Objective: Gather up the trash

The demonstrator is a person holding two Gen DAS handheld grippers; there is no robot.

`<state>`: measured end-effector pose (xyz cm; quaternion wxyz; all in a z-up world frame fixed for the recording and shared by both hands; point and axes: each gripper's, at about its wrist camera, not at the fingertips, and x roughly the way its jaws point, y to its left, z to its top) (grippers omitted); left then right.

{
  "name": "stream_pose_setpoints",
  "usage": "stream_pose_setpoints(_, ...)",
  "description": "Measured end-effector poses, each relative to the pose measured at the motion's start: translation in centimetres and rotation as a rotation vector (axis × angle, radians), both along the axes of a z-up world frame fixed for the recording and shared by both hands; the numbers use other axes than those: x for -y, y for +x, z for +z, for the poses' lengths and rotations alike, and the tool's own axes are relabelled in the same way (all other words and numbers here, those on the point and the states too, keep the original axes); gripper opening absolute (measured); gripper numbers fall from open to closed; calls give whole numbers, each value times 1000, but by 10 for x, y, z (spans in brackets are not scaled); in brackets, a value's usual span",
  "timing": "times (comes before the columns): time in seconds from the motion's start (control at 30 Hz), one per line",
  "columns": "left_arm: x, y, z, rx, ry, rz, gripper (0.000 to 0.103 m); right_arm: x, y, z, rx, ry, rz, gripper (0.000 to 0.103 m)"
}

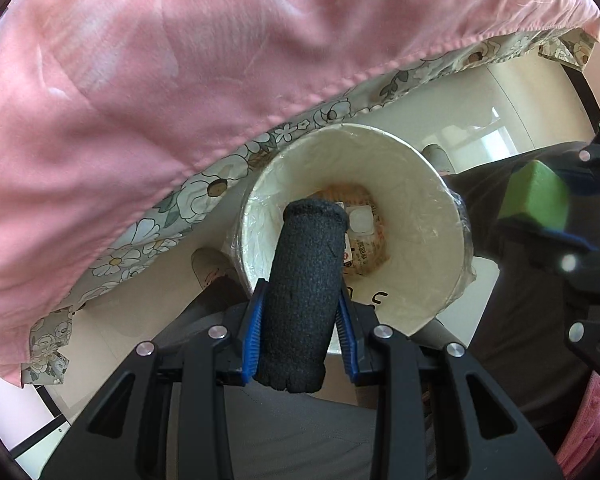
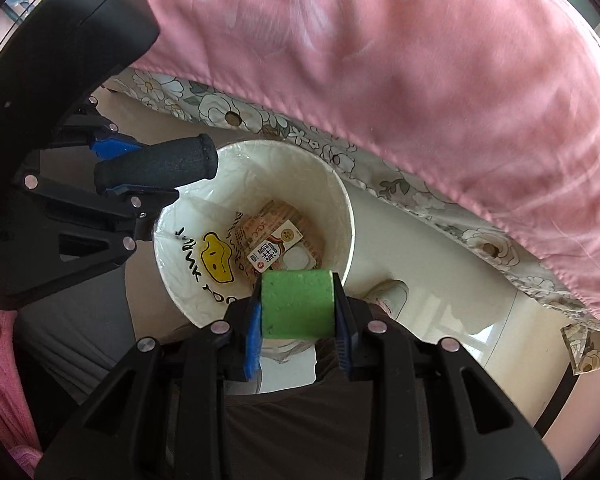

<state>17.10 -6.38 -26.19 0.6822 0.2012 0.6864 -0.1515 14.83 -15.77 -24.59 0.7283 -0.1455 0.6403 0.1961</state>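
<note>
My left gripper [image 1: 300, 320] is shut on a black foam tube [image 1: 306, 276] that points down over the mouth of a white lined waste bin [image 1: 428, 240]. My right gripper [image 2: 298, 320] is shut on a green foam block [image 2: 298, 304] above the same bin [image 2: 340, 200]. A drink carton [image 2: 272, 248] lies at the bin's bottom; it also shows in the left wrist view [image 1: 364, 248]. The left gripper [image 2: 112, 168] and black tube [image 2: 160, 166] show at the left of the right wrist view; the green block [image 1: 534, 196] shows at the right of the left wrist view.
A pink quilt [image 1: 180, 80] over a floral sheet [image 1: 204, 192] hangs beside the bin on a bed; it also shows in the right wrist view [image 2: 420, 72]. The bin stands on a pale floor [image 2: 420, 264]. Slippered feet [image 2: 388, 294] and dark trousers [image 1: 512, 320] are near the bin.
</note>
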Motion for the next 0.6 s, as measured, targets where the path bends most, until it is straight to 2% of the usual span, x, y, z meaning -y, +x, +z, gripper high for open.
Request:
stream_pose_setpoints(0.27, -6, 6, -36, -31, 26, 33, 35, -4, 8, -40, -88, 17, -30, 31)
stream_pose_setpoints(0.6, -8, 10, -82, -122, -4, 77, 35, -14, 15, -87, -192, 18, -76, 31)
